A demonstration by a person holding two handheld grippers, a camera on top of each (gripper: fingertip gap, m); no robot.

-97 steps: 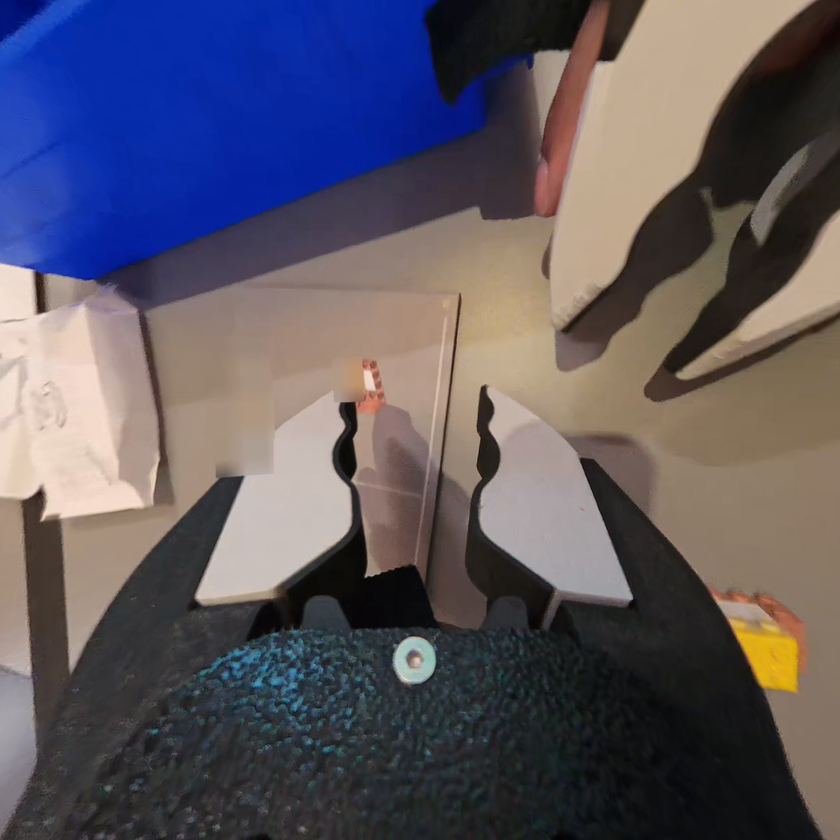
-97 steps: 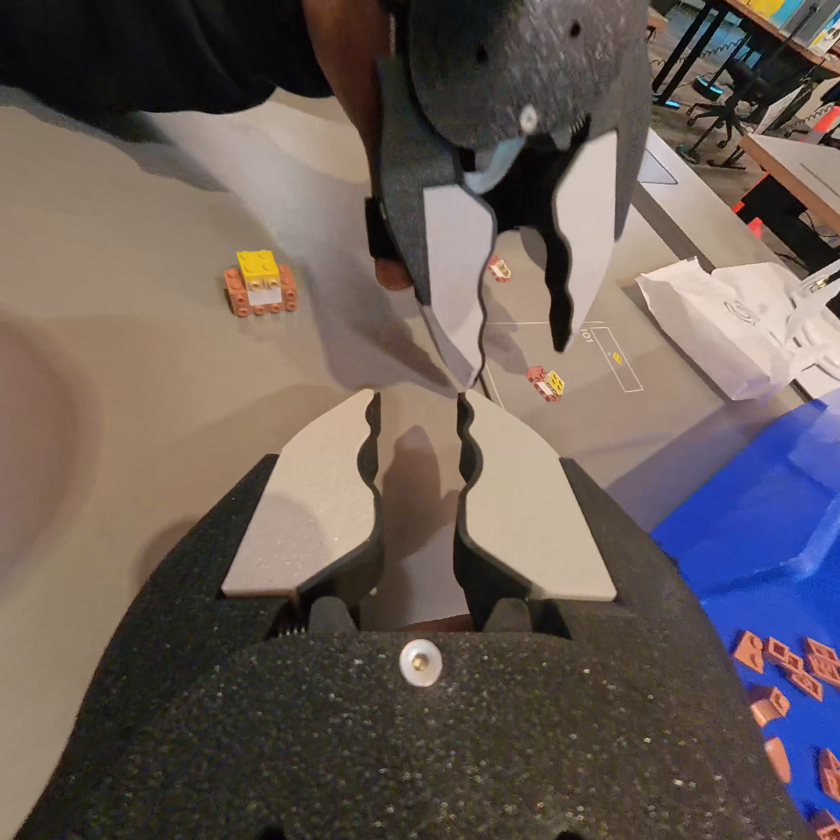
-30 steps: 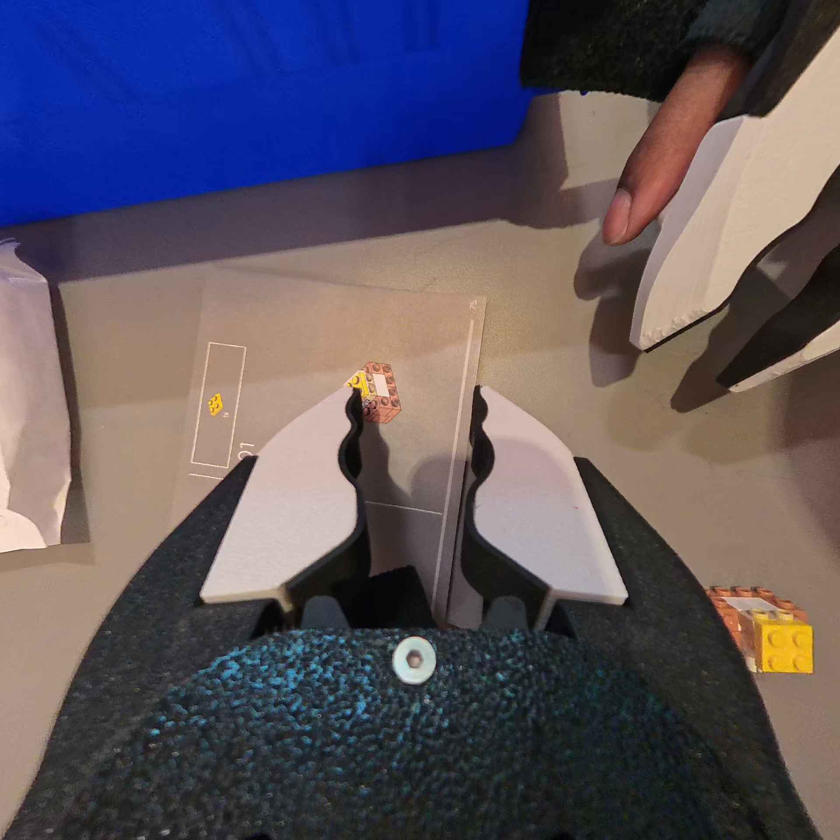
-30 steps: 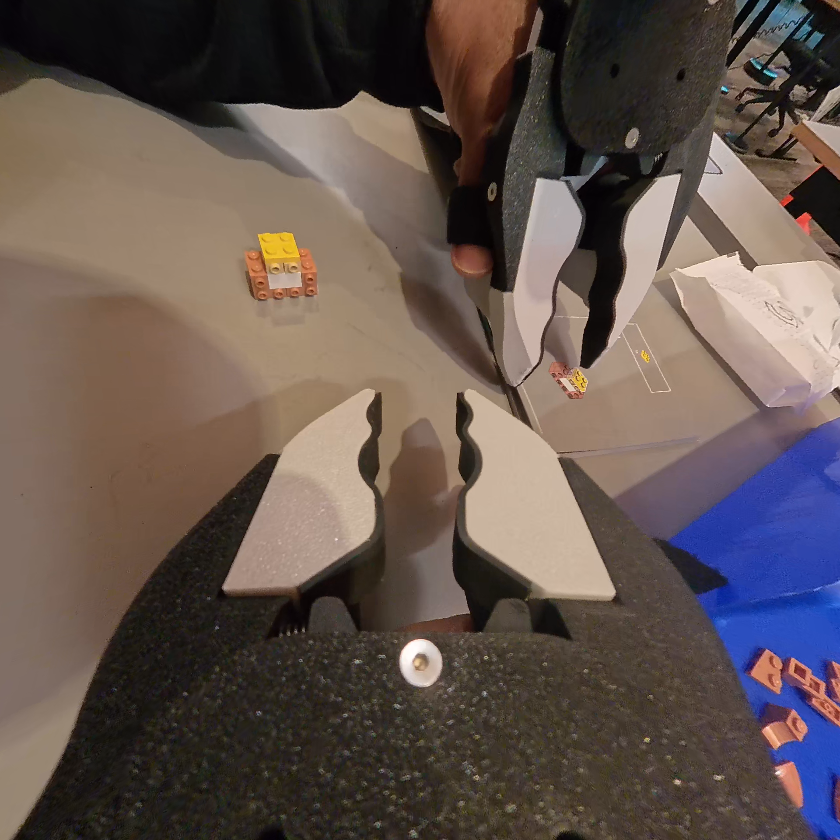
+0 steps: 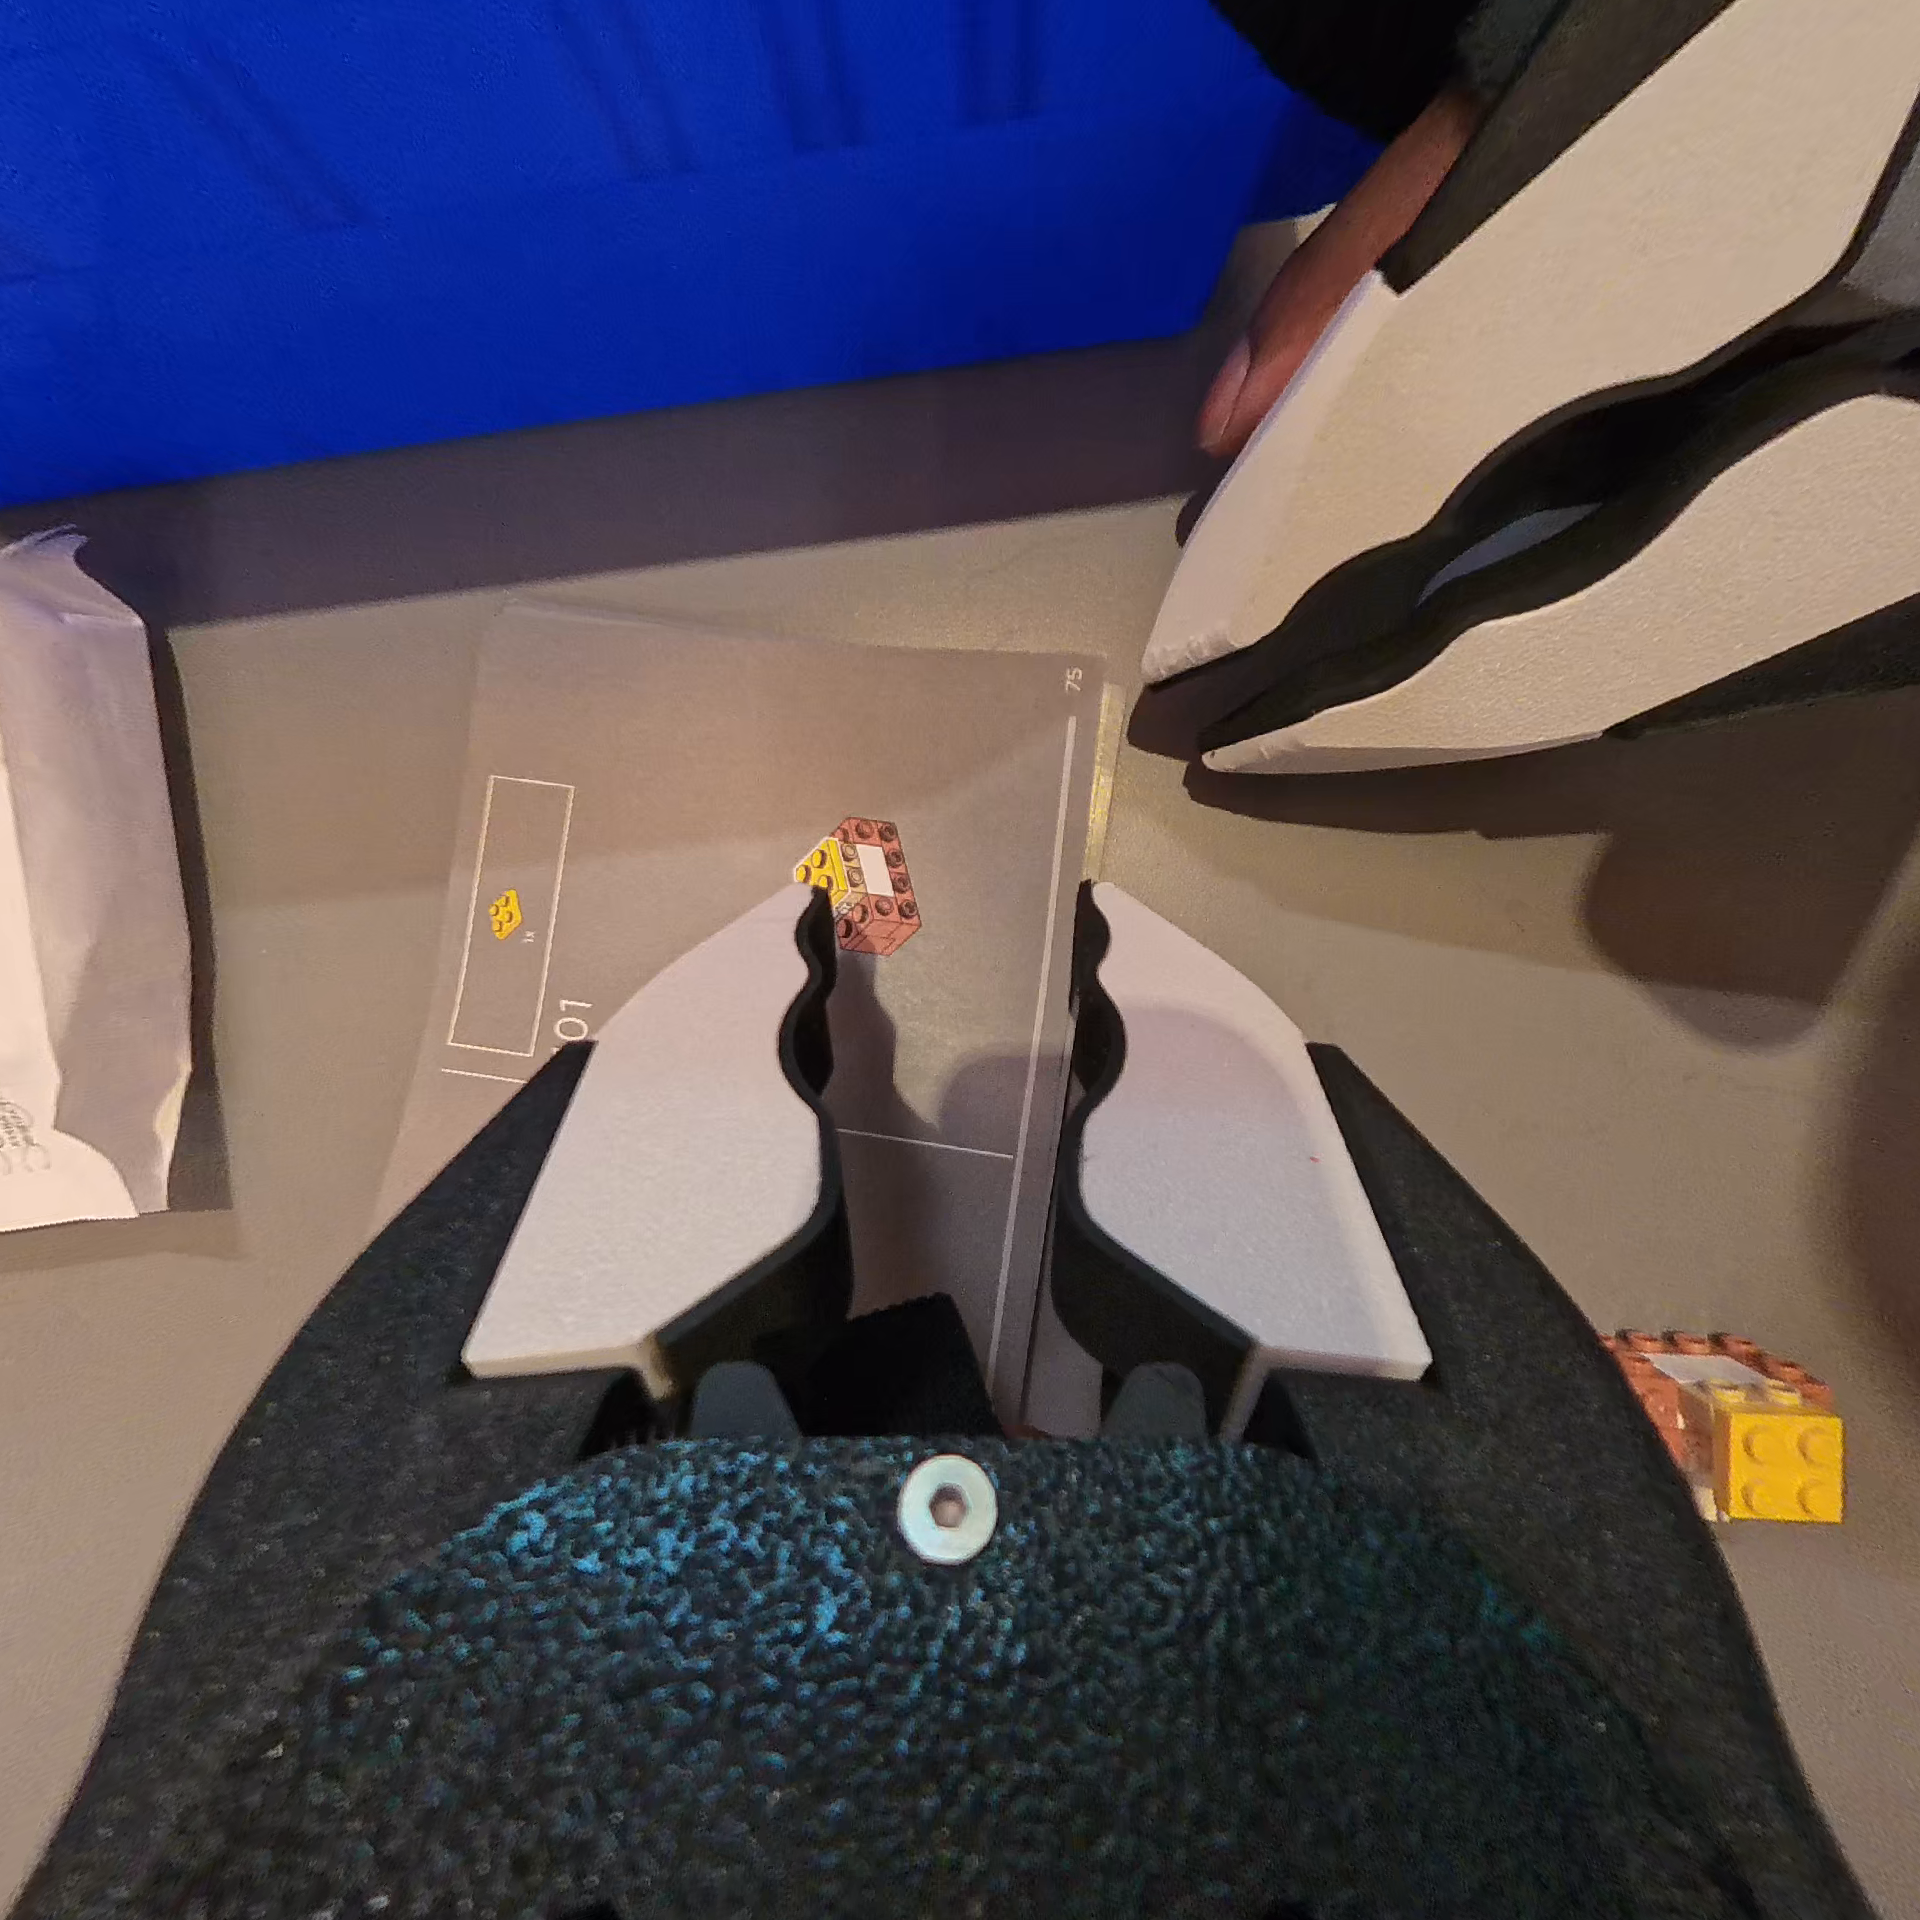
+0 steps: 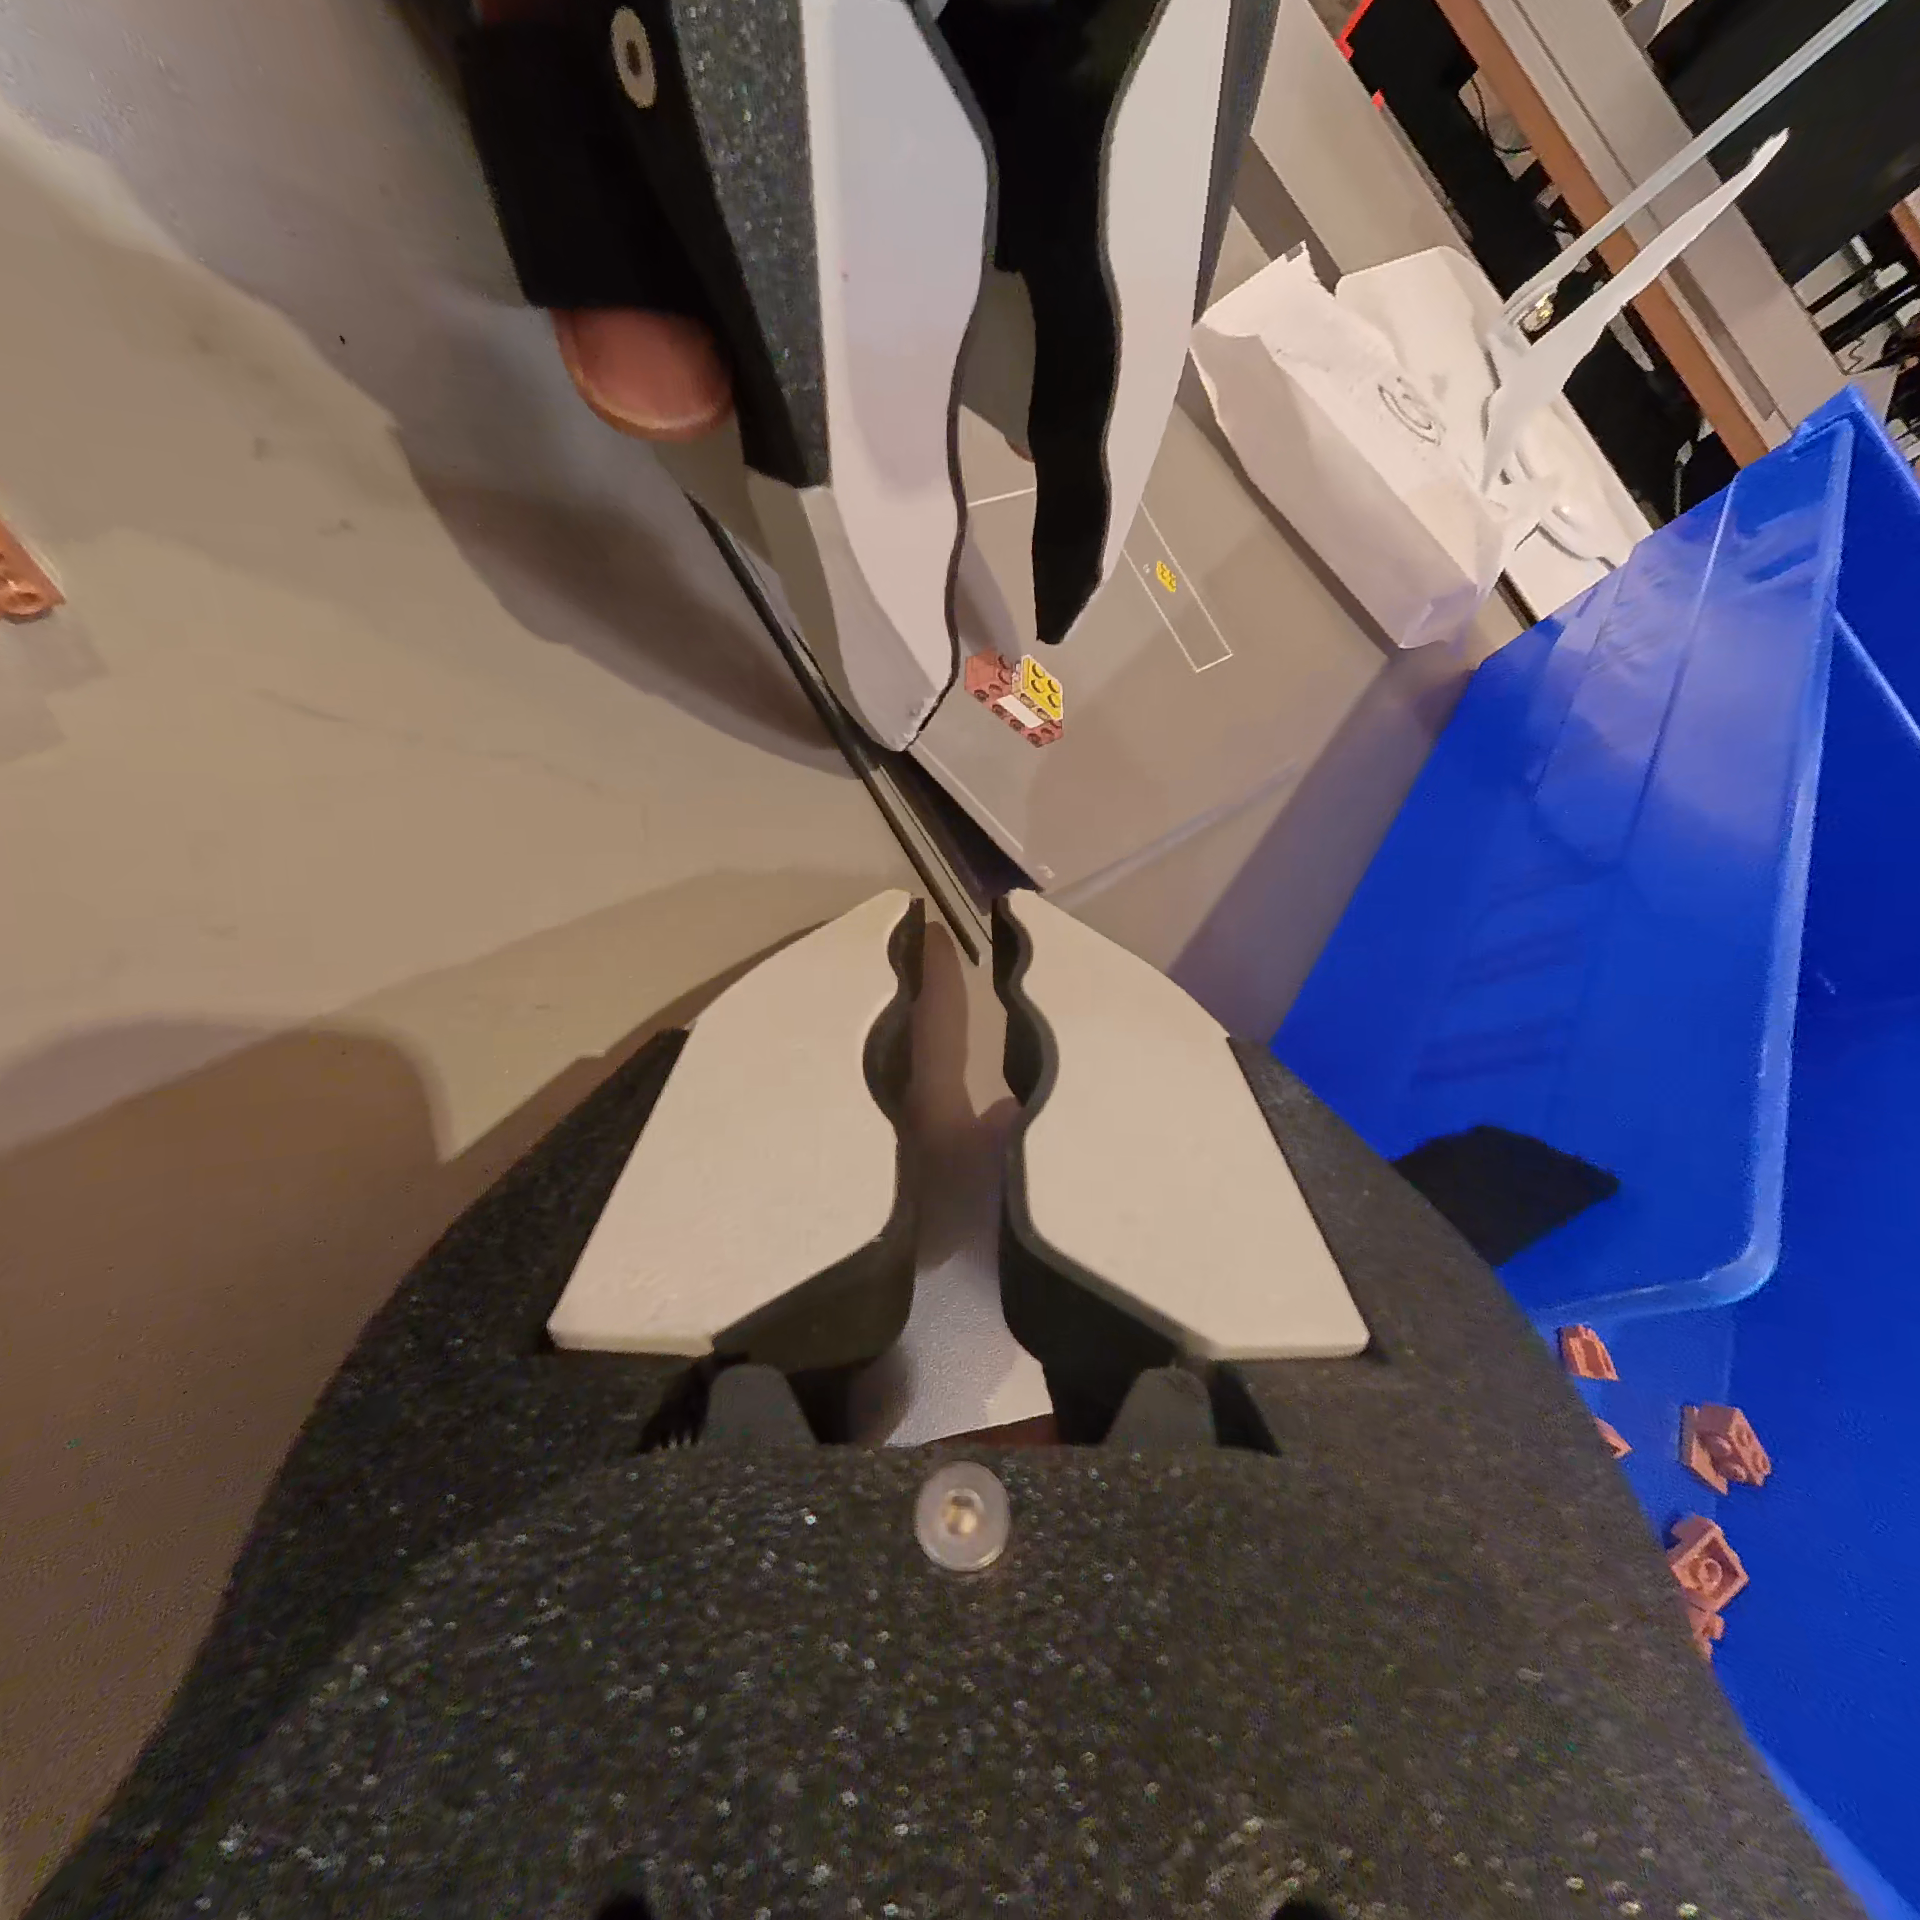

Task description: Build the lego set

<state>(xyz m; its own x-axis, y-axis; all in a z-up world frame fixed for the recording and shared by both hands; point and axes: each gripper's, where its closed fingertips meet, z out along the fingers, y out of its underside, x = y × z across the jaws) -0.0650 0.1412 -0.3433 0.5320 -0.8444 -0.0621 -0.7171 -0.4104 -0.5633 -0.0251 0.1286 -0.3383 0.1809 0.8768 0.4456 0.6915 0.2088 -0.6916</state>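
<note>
Right gripper [image 6: 956,914] has dropped to the near corner of the grey instruction booklet [image 5: 727,748] since ~1 s ago, w/ jaws narrowed. Booklet edge sits btwn its tips; a slit shows, pads not clamped. Left gripper [image 5: 945,904] is open & empty over the page. Small brown-and-yellow brick model [image 5: 1756,1444] on bench, right of left gripper. Blue plastic bin [image 5: 520,208] ahead.

We see small printed numerals and a parts box on the grey instruction booklet [image 5: 748,748]; faint print marks the white paper bag [image 5: 73,935].
</note>
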